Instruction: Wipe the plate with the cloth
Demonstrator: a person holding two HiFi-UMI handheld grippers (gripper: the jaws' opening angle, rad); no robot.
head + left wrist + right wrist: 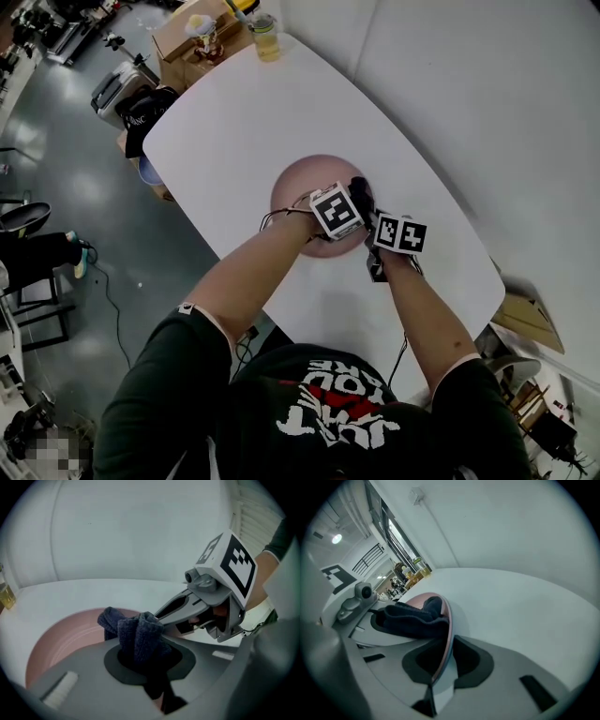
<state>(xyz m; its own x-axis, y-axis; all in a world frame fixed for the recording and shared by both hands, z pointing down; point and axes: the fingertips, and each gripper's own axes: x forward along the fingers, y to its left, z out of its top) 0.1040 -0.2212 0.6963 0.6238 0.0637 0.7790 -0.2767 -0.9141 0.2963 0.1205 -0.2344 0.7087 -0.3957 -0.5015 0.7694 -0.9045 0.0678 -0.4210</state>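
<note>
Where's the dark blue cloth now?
The cloth sits mid left gripper view, bunched in the left tongs over the round pink plate, beside the right tongs.

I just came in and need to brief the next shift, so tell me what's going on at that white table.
A person stands at the white table with a gripper in each hand. The right gripper is clamped on the rim of a pink plate, steadying it. The left gripper is shut on a bunched dark blue cloth, held against the plate's inside next to the right gripper's jaws. The wiping is under way.
</note>
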